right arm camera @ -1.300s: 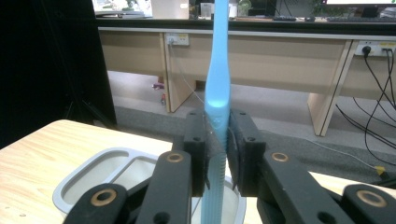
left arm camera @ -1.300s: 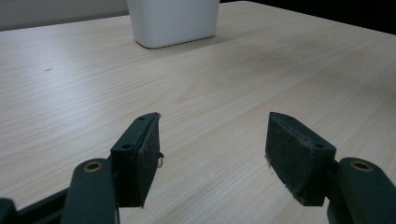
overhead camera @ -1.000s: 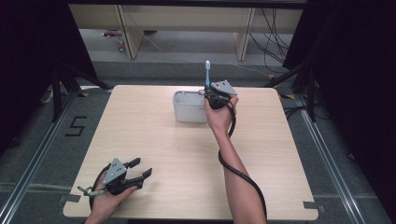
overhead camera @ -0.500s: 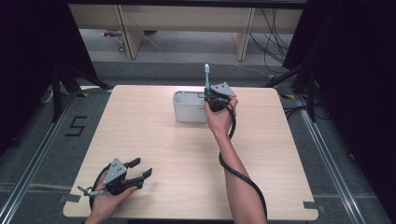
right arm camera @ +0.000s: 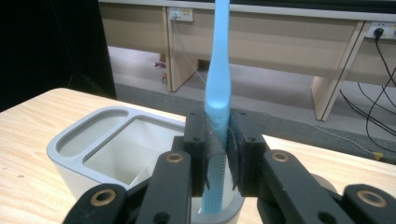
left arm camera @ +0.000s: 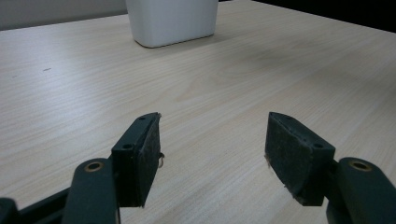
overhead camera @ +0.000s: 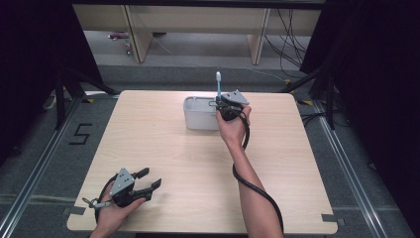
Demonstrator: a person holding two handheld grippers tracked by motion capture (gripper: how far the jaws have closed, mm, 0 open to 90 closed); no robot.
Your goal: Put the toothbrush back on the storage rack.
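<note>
Two black jaws of the right gripper [right arm camera: 217, 154] are clamped flat on a blue toothbrush [right arm camera: 218, 93], its long axis standing upright, lower end dipping just inside the grey holder [overhead camera: 200, 113] at the table's far edge. The left gripper [overhead camera: 146, 182] sits well apart near the front-left corner, jaws spread wide, holding nothing.

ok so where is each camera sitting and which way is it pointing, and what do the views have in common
High view: above the person's side of the table, looking forward and down; both forearms, the left gripper and the right gripper show.
Left gripper view: rides the left gripper, low over the table, facing the white holder; its open jaws show.
Right gripper view: rides the right gripper at the holder, facing the room beyond; its jaws clamp a blue toothbrush.
Shared: all three show the holder; two show the toothbrush.
</note>
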